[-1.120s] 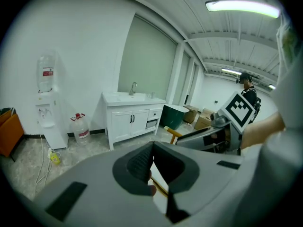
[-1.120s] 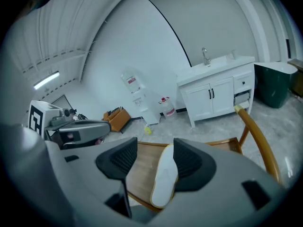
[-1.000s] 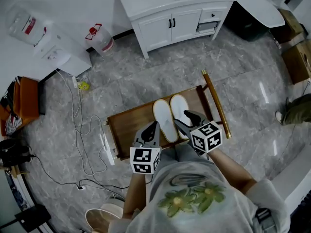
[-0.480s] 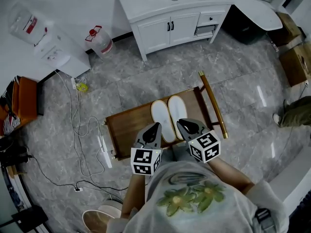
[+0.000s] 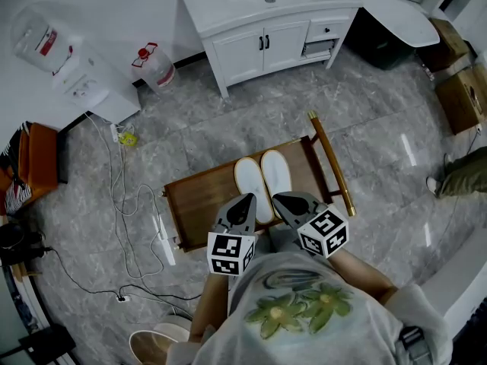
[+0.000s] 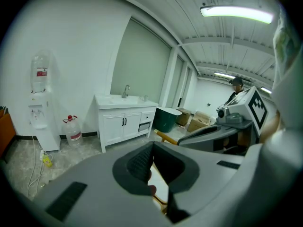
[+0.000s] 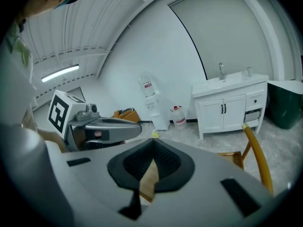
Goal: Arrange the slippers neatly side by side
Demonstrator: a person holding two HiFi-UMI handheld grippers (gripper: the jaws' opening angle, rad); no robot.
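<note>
Moved: right claw (image 5: 279,198) has drawn back from the slippers (image 5: 249,179), its jaws just closing on nothing.
Right claw: pressed together, empty.
Left claw (image 5: 248,199): pressed together, empty.
Slippers: side by side on the wooden surface (image 5: 199,202), just beyond both claws.
Beyond: white cabinet (image 5: 259,33).

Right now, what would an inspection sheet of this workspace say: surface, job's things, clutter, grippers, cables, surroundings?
surface: low wooden table on a grey tiled floor.
job's things: two white slippers side by side on the table.
clutter: nothing seen on the table.
grippers: left gripper shut, empty; right gripper shut, its jaws just closed, nothing between them.
cables: white cables and a power strip on the floor left of the table.
surroundings: vanity cabinet, water dispenser, water jug, cardboard boxes.
</note>
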